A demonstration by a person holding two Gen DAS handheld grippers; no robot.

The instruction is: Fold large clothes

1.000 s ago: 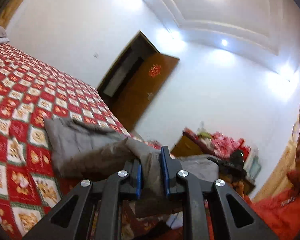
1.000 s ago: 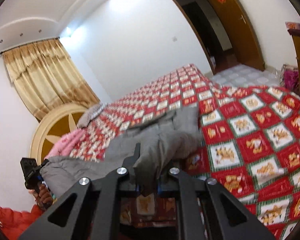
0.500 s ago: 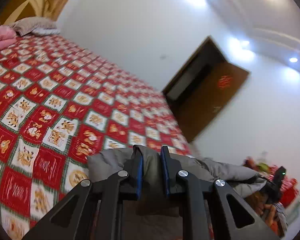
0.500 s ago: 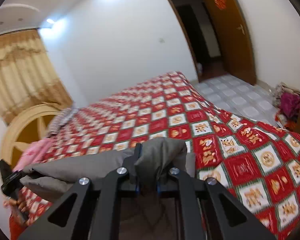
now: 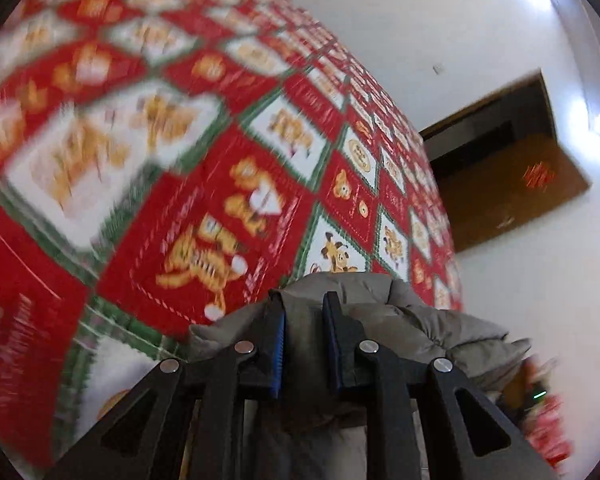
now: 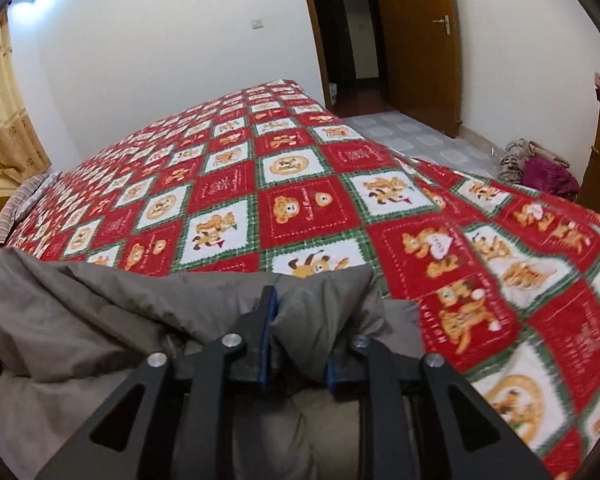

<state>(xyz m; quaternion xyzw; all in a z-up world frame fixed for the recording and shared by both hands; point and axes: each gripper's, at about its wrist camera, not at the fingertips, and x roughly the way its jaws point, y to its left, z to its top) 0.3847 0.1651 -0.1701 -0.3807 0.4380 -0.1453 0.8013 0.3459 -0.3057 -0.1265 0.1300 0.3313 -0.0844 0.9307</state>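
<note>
Your left gripper [image 5: 303,320] has its blue-padded fingers [image 5: 278,344] pinched on a fold of the grey coat [image 5: 384,320], with cloth filling the gap between them and bulging out past the tips. Your right gripper [image 6: 296,320] does the same at another spot on the coat [image 6: 100,320]: a puffy wad sits between its fingers [image 6: 265,336], and the right one is mostly buried under the fabric. The coat lies on the near part of the bed [image 6: 308,200], bunched and wrinkled, stretching leftward from your right gripper in thick folds. In the left view it runs to the right from the fingers toward the bed's edge. The bed wears a red, white and green checked cover with cartoon animals; most of it beyond the coat is bare and much of it is blurred in the left view. Past the bed you see a white wall, an open brown door [image 6: 420,40] with a red ornament, and a heap of clothes [image 6: 540,168] on the tiled floor. A yellow curtain [image 6: 0,120] hangs at far left.
</note>
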